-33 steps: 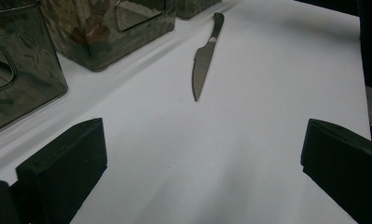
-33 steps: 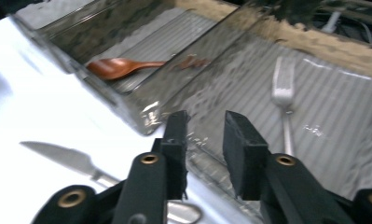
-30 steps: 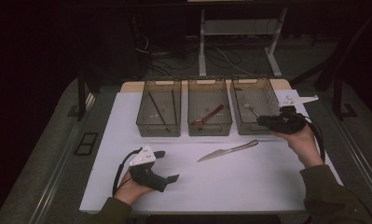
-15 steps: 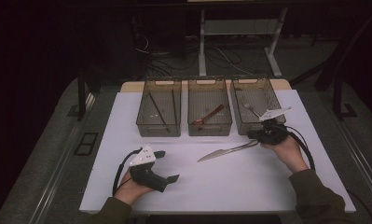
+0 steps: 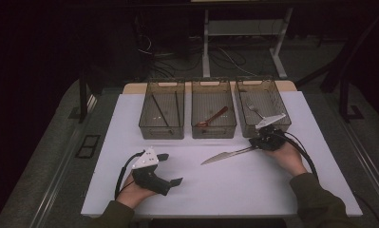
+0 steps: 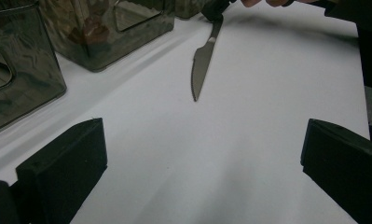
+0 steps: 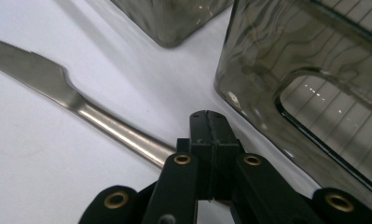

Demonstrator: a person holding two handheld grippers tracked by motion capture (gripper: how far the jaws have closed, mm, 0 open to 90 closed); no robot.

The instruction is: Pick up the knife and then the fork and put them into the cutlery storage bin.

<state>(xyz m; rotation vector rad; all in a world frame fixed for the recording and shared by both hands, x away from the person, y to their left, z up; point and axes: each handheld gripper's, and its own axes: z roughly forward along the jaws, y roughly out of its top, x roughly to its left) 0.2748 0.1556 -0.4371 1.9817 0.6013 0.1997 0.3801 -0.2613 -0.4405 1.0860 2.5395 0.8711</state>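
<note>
- A table knife [image 5: 230, 154] lies flat on the white tabletop [image 5: 215, 190], in front of the gap between the middle and right bins, with its blade tip towards the person's left and its handle running up to the right.
- It is plain silver metal with a smooth rounded handle, and the right gripper view shows small teeth along one edge of the blade [image 7: 30, 70].
- The right gripper [image 5: 262, 142] sits at the handle end, its jaws pressed flat together. The handle passes just under or beside them, and I cannot tell whether it is pinched or only touched.
- Three smoky see-through bins stand in a row behind the knife. The right bin [image 5: 262, 107] is just beside the right gripper and holds a silver fork [image 5: 254, 111].
- The middle bin [image 5: 213, 114] holds a reddish-brown spoon [image 5: 213, 117] lying slantwise.
- The left bin [image 5: 162, 115] holds two dark chopsticks [image 5: 167, 109], one slanted and one nearly straight.
- The left gripper [image 5: 170, 168] rests on the tabletop near the front edge, well apart from the knife, with its jaws spread wide and nothing between them. In its own view the knife [image 6: 203, 60] lies farther off, straight ahead.
- The person's dark sleeves [image 5: 320, 204] come in from the near edge of the table.
</note>
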